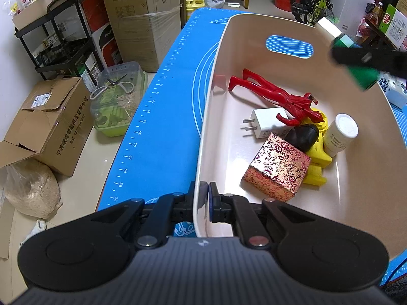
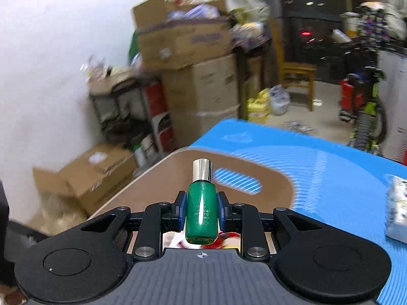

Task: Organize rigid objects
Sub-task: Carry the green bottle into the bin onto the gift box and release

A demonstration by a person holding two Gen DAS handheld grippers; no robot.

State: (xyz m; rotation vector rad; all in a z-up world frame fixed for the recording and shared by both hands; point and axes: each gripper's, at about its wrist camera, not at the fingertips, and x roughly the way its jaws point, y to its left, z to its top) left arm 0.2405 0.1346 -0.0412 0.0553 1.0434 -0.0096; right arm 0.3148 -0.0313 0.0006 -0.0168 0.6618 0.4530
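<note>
A cream bin [image 1: 356, 178] stands on the blue mat [image 1: 165, 106]. My left gripper [image 1: 202, 200] is shut on the bin's near rim. In the bin lie a red figure [image 1: 277, 96], a white charger [image 1: 267, 123], a floral box [image 1: 278, 166], a black object [image 1: 302, 133], a yellow toy [image 1: 318, 157] and a white bottle [image 1: 340, 134]. My right gripper [image 2: 201, 204] is shut on a green bottle with a silver cap [image 2: 201, 211] and holds it above the bin [image 2: 157, 178]. It also shows in the left wrist view [image 1: 361, 61], blurred, over the bin's far right rim.
A white packet [image 2: 396, 213] lies on the mat [image 2: 330, 178] right of the bin; it also shows in the left wrist view [image 1: 394, 89]. Cardboard boxes [image 1: 48, 124], a green lidded tub [image 1: 117, 101] and a black rack [image 1: 56, 40] stand on the floor left of the table.
</note>
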